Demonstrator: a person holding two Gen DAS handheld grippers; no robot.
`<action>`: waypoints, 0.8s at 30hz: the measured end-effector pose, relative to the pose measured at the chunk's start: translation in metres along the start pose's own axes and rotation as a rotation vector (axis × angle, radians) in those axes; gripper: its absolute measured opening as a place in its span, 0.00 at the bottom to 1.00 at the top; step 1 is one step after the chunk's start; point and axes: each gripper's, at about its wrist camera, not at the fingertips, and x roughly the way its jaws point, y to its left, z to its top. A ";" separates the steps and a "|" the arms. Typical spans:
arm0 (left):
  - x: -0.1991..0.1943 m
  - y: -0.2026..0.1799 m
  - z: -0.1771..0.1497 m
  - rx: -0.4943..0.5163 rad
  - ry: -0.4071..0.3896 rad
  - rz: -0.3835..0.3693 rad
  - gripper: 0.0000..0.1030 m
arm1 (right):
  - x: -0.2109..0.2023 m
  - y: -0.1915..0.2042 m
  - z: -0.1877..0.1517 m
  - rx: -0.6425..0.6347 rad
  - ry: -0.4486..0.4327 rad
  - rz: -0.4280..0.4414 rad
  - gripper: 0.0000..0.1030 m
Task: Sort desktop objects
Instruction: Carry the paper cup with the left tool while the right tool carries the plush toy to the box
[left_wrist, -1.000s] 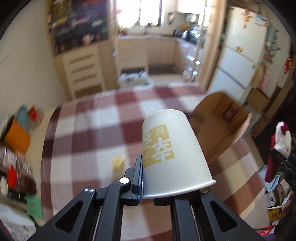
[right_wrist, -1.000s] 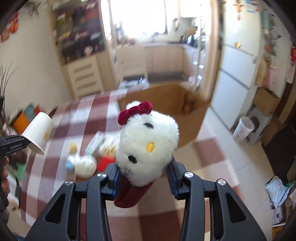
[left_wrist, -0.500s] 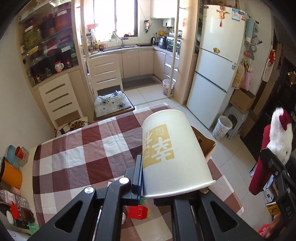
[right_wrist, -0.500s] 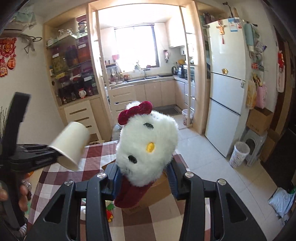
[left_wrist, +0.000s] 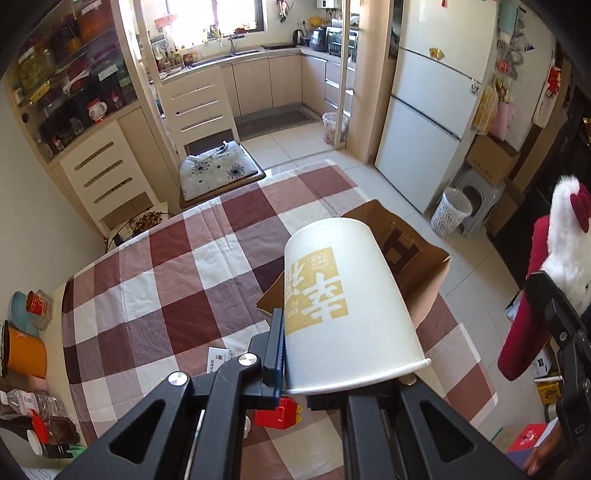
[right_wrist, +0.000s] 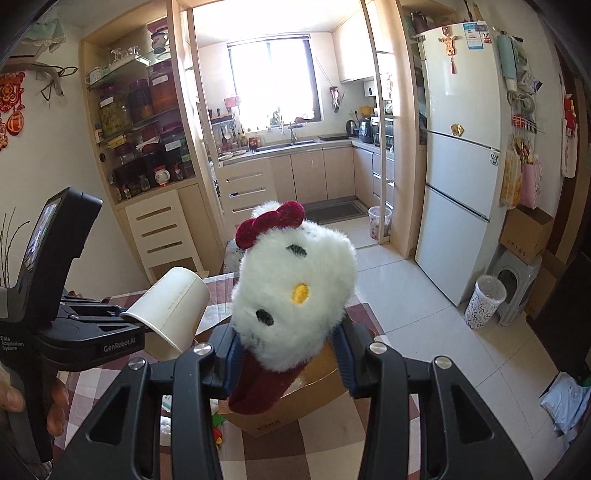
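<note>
My left gripper (left_wrist: 343, 373) is shut on the rim of a white paper cup (left_wrist: 351, 295) with a gold label, held mouth-down over the checked tablecloth (left_wrist: 155, 280). An open cardboard box (left_wrist: 417, 258) sits on the table just behind the cup. My right gripper (right_wrist: 286, 356) is shut on a white plush cat toy (right_wrist: 295, 291) with a dark red bow and red body, held above the same box (right_wrist: 295, 406). In the left wrist view the plush toy (left_wrist: 565, 251) hangs at the right edge. In the right wrist view the cup (right_wrist: 173, 306) and left gripper (right_wrist: 125, 317) show at the left.
A red toy block (left_wrist: 277, 411) and a small card (left_wrist: 219, 360) lie on the table under my left gripper. An orange cup (left_wrist: 26, 352), bottles (left_wrist: 37, 410) and jars crowd the table's left edge. A chair with a cushion (left_wrist: 214, 170) stands behind the table. A fridge (left_wrist: 436, 99) stands at the right.
Both grippers have risen and swung toward the cardboard box, each keeping its hold. The table looks farther below, and the box now lies right behind the cup.
</note>
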 end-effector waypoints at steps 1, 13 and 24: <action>0.002 0.000 0.001 0.001 0.004 -0.002 0.07 | 0.003 0.000 0.000 0.001 0.007 -0.003 0.42; 0.025 0.000 0.003 -0.001 0.080 -0.004 0.07 | 0.042 -0.011 -0.011 0.029 0.134 -0.008 0.42; 0.050 -0.003 0.003 -0.010 0.158 -0.016 0.07 | 0.067 -0.027 -0.022 0.064 0.246 -0.007 0.42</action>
